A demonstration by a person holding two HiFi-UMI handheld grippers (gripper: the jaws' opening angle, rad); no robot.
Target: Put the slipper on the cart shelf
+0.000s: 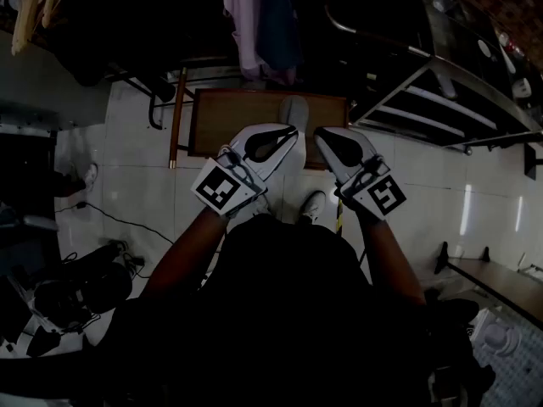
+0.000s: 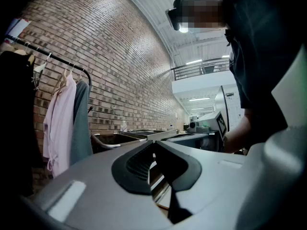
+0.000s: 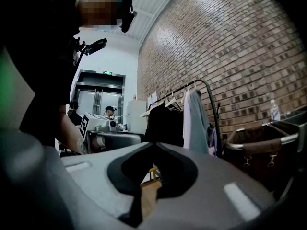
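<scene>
Overhead, a person holds the left claw (image 1: 288,134) and the right claw (image 1: 322,136) level and side by side above a low brown counter (image 1: 221,130). Each claw's jaws are closed tip to tip, with nothing between them. The counter's near edge runs just under the claws. Its far edge meets a row of hanging clothes (image 1: 250,24).

To the right, the cart (image 1: 441,91) stands close, its metal frame and slatted shelf angling away toward the far right. Open white tile floor (image 1: 144,193) spreads to the left of the counter, crossed by a cable (image 1: 119,219) on the near left. A white shoe (image 1: 314,203) shows on the tiles near the person, between the two arms.

The grey slipper (image 1: 294,108) lies at the counter's far edge, not on the cart. In the head view it shows just beyond the left claw's tip, left of the right claw, and well left of the cart shelf. Neither claw grips it.
</scene>
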